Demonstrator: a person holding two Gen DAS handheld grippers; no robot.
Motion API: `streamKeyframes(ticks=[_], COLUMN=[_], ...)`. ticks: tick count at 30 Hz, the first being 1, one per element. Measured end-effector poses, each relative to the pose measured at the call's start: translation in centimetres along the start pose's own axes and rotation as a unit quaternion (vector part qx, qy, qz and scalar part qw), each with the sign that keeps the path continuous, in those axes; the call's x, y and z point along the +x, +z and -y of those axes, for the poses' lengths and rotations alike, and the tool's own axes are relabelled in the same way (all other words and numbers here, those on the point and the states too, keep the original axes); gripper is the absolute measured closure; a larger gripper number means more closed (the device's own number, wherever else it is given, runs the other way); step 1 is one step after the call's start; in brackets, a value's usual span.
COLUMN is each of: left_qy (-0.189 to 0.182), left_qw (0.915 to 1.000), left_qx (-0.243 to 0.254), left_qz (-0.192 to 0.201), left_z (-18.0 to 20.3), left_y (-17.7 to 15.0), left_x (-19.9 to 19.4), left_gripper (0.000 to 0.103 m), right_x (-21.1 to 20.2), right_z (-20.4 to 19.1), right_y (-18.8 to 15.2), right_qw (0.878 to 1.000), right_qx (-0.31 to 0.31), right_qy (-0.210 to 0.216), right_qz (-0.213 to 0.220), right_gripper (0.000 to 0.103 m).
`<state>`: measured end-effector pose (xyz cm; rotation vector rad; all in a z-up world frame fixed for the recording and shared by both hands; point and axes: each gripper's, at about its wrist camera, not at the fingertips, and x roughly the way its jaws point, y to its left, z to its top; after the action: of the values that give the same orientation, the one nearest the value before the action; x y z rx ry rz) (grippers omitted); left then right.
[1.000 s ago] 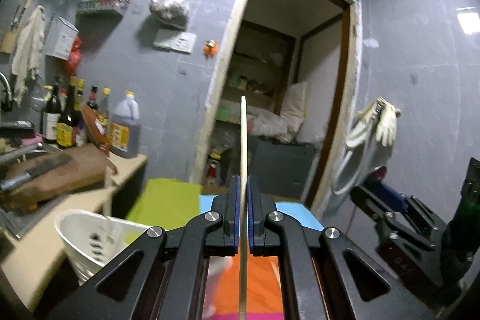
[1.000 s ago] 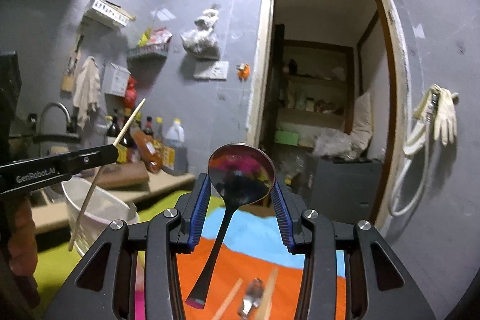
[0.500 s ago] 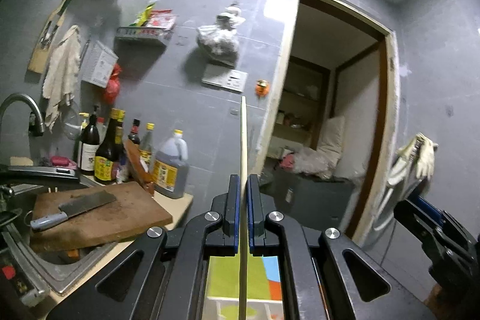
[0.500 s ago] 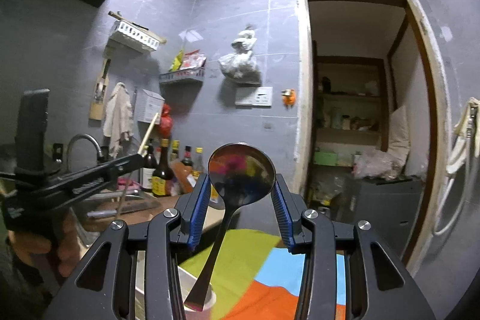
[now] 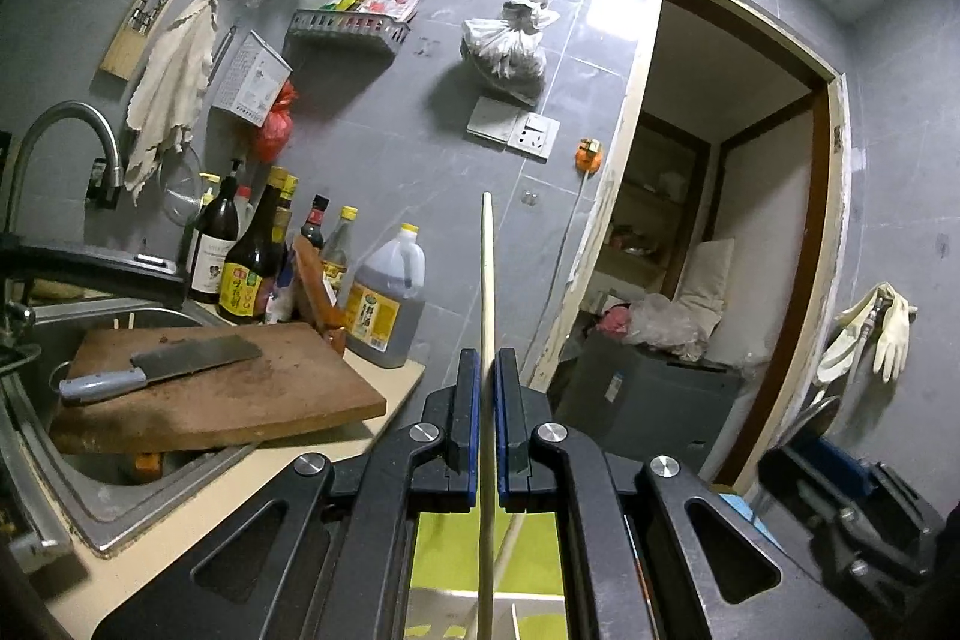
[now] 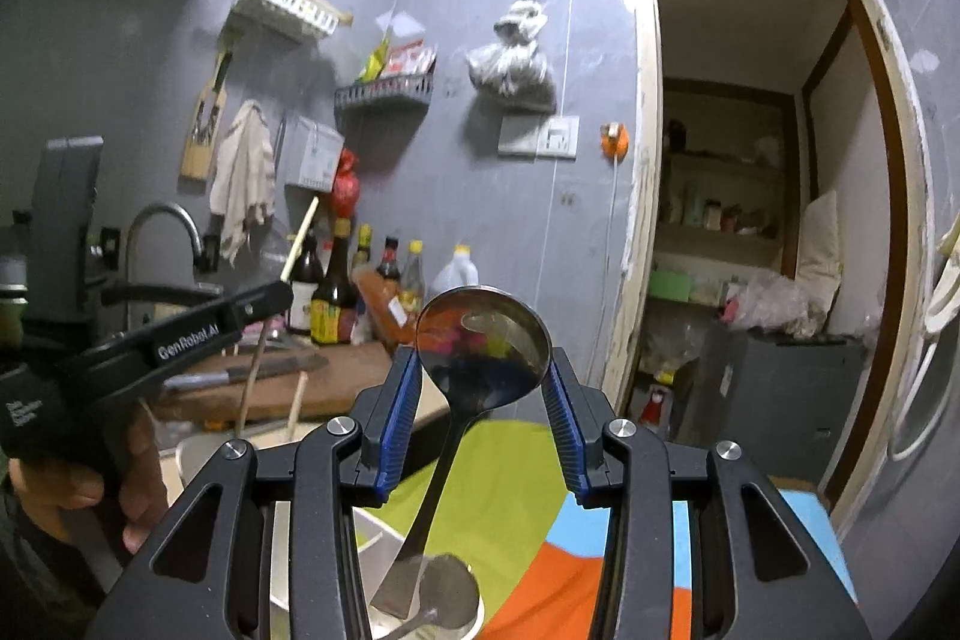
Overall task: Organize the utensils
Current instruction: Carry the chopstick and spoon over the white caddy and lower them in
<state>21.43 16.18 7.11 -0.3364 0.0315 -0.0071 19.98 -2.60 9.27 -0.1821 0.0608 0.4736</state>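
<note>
Both grippers have swung up and left since a second ago, from the bright cloth (image 6: 510,466) toward the sink side of the worktop (image 5: 198,496), where a white utensil holder (image 6: 384,538) now sits below the right gripper (image 6: 483,400). The sorting looks partly done: a spoon and two chopsticks already stand in the holder, while two pieces are yet to be dropped in. The left gripper (image 5: 487,430) has its jaws pressed nearly together, pinching an upright wooden chopstick (image 5: 487,280); the right gripper's jaws stand wider, gripping the bowl of a steel ladle (image 6: 483,346), its handle hanging toward the holder.
</note>
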Motion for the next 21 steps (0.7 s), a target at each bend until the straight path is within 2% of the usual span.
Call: streamKeyframes(ticks=[12, 21], left_qy=[0.021, 0.023], left_qw=[0.9994, 0.9976], left_qx=[0.019, 0.025], left_qz=[-0.021, -0.06], left_z=[0.4, 0.3], left_y=[-3.4, -4.5], left_x=[-0.9, -1.3], left_gripper=[0.1, 0.1], right_x=[1.4, 1.3], right_z=[0.1, -0.2], right_y=[-3.4, -4.4], right_qw=[0.998, 0.995], right_qx=[0.023, 0.031], right_qy=[0.017, 0.038], right_qz=[-0.056, -0.082], right_gripper=[0.064, 0.063])
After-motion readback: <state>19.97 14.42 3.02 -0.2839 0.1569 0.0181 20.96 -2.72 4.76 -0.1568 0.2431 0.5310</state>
